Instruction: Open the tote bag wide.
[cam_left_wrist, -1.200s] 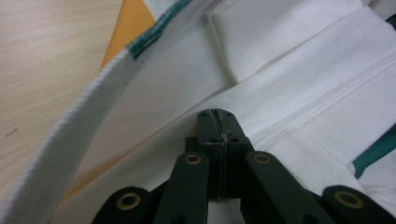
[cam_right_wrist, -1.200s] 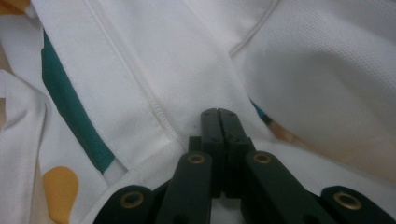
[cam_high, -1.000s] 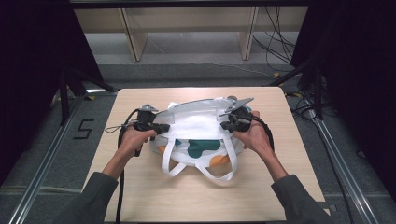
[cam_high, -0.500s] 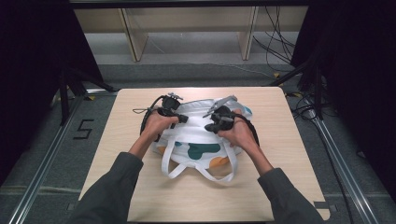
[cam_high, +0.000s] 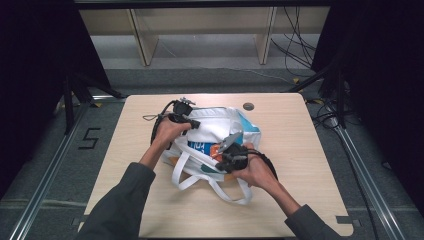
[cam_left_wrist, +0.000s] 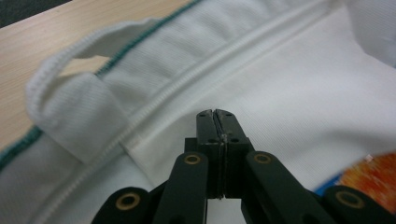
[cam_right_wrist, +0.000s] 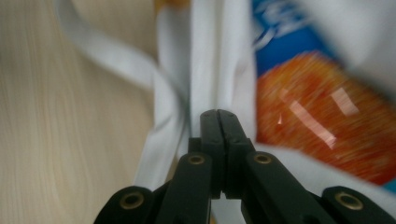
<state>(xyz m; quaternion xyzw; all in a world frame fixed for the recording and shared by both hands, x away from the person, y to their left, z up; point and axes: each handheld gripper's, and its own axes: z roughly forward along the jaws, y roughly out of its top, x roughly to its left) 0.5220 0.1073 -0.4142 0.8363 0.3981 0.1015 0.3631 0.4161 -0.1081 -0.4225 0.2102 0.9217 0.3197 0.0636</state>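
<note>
wooden table (cam_high: 310, 165), white tote bag (cam_high: 220, 131), zipper (cam_left_wrist: 196, 79) close-up

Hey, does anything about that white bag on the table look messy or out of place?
The white tote bag lies flat but crumpled and skewed on the table, its handles splayed loosely toward the person. Nothing looks spilled or torn.

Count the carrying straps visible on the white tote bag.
2. Both white straps trail off the tote bag toward the person: one loop lies at the near left by the left forearm, the other runs under the right hand. More could be hidden underneath.
</note>
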